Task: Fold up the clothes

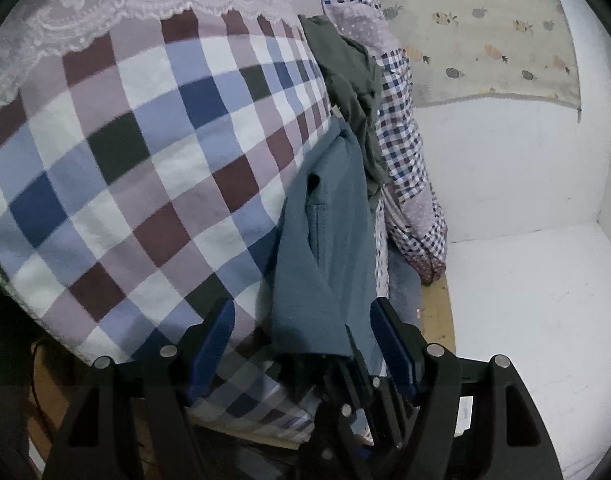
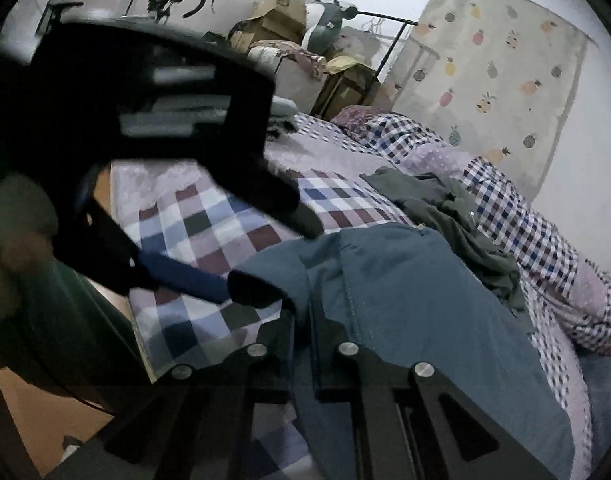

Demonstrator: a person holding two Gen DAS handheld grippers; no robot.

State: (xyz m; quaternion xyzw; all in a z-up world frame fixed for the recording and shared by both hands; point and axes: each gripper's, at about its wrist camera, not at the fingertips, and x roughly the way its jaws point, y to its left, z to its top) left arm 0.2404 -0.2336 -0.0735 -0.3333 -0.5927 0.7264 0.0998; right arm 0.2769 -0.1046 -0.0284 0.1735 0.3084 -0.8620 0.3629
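My right gripper (image 2: pixel 305 344) pinches the blue garment (image 2: pixel 405 300), limp on the checked bed (image 2: pixel 193 224); my left gripper (image 1: pixel 301 344) gapes wide around its hem. Soft, light cloth: best held along edges.

Home bedroom: bed with checked quilt (image 1: pixel 153 152), pineapple-print wall cloth (image 2: pixel 501 76), stacked cardboard boxes (image 2: pixel 273 16)

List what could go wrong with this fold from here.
1. The left gripper is open around the teal garment, so the cloth may slip away before it closes.
2. The olive garment lies against the teal one and could drag along when lifted.
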